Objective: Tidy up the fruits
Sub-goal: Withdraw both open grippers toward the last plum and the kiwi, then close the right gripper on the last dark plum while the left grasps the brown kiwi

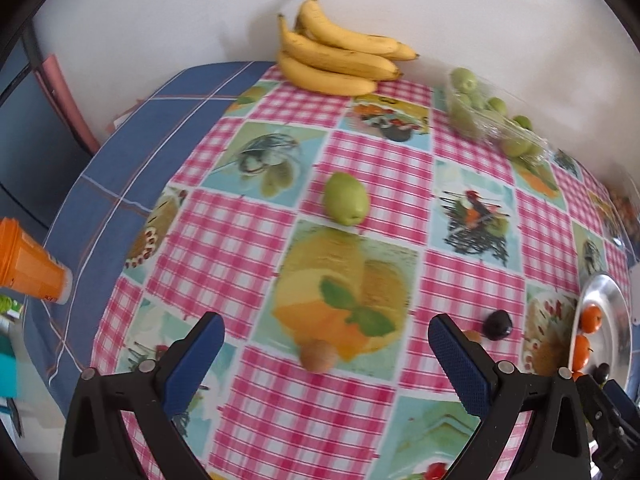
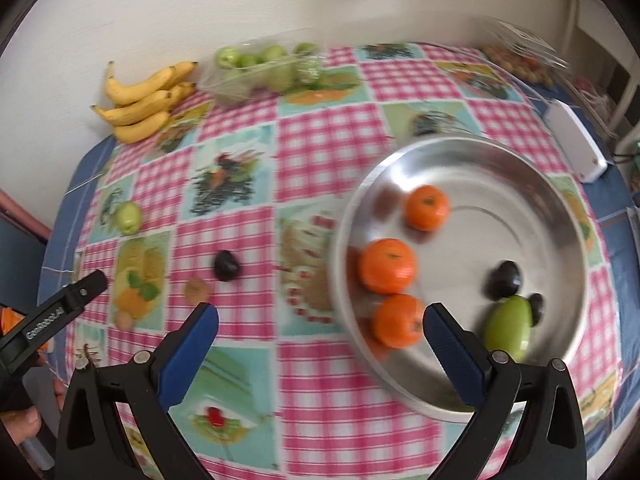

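- My left gripper (image 1: pixel 326 344) hangs spread wide over the checked tablecloth (image 1: pixel 360 168), nothing pinched; a small brown fruit (image 1: pixel 318 356) sits between its fingers on the cloth.
- A green pear (image 1: pixel 346 199) lies farther out, bananas (image 1: pixel 336 56) by the wall.
- A dark plum (image 2: pixel 227 265) lies loose, left of the steel plate (image 2: pixel 560 208).
- My right gripper (image 2: pixel 320 324) is spread too, empty, over the plate's near rim beside three oranges (image 2: pixel 387 266).

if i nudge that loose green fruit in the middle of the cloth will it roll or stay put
The green fruit looks rounded and egg-shaped, lying on its side, so it would probably roll, likely wobbling off line. Its skin looks smooth and glossy, so it may slip.
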Tool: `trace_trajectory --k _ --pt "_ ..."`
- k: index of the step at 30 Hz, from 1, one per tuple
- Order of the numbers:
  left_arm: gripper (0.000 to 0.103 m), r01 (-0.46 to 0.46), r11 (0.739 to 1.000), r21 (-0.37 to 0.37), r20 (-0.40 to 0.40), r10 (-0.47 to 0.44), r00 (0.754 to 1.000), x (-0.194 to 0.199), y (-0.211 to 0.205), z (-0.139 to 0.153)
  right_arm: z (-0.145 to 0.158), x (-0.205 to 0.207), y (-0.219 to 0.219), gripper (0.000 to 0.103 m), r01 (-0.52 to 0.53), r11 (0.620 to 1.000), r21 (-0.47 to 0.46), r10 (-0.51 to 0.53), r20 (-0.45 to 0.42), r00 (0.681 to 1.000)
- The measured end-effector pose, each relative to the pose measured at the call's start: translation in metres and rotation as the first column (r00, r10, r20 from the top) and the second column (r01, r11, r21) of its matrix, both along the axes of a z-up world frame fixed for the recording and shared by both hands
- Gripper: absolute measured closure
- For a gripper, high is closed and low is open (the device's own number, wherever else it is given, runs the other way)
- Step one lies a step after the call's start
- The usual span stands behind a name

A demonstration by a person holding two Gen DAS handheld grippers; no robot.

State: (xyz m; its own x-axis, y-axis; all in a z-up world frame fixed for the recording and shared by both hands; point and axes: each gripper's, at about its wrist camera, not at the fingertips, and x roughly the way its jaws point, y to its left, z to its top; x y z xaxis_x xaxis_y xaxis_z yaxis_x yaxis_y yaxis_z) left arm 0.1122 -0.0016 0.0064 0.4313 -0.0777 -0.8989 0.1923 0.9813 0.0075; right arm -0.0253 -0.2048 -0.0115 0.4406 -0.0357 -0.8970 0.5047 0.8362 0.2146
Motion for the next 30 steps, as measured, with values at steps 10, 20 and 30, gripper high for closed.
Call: trace_trajectory --k 10,20,30 --pt "0.000 -0.095 0.995 -0.025 -0.026 0.094 0.995 0.020 0.043 -0.008 -0.004 0.029 0.041 0.001 -0.079 0.997 0.026 0.078 0.029 0.997" --pt "0.000 -0.122 0.985 -0.125 -0.053 0.116 0.992 0.025 0.052 -0.016 -0.015 0.047 0.052 0.001 -0.119 0.992 0.041 0.116 0.068 0.991" --pt "0.000 -0.053 0.988 -0.143 -0.108 0.038 0.993 0.025 0.035 -0.034 -0.025 0.056 0.037 0.001 -0.088 0.994 0.061 0.082 0.094 0.992"
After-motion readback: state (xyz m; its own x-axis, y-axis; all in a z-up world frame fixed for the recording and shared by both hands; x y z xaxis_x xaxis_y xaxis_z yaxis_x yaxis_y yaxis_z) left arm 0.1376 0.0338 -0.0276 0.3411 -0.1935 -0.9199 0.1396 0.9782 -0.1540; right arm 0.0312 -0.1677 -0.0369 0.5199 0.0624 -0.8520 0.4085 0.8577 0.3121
